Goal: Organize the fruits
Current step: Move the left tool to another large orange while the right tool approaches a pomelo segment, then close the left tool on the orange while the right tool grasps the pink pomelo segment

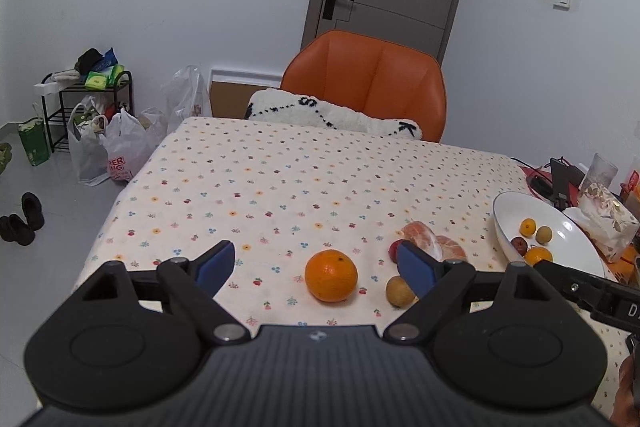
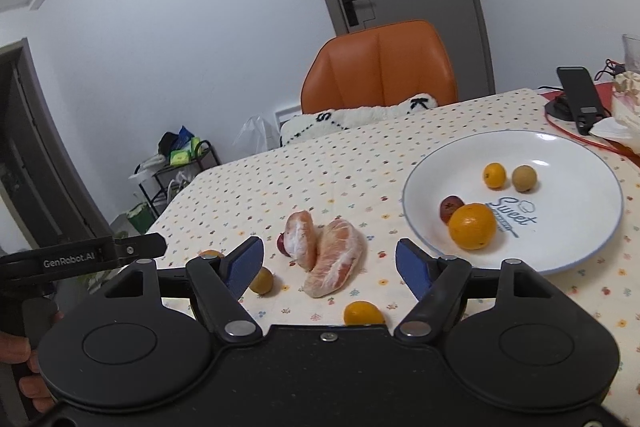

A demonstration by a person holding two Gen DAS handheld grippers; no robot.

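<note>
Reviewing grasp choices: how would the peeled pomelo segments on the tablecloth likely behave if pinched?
The peeled pomelo segments look soft and membrane-covered, so they would probably squash or tear under firm pinching. Curved and lying flat, they seem unlikely to roll.

Our left gripper point(image 1: 316, 265) fills the lower frame, blue pads point(image 1: 218, 261) spread wide, nothing between them. Our right gripper point(image 2: 330, 263) sits likewise low in its frame, jaws parted and empty. A hand point(image 2: 24, 371) grips at lower left.

Orange chair point(image 1: 372, 83); floral-dotted cream tablecloth point(image 1: 280, 179); white blue-rimmed plate point(image 2: 568, 247).
</note>
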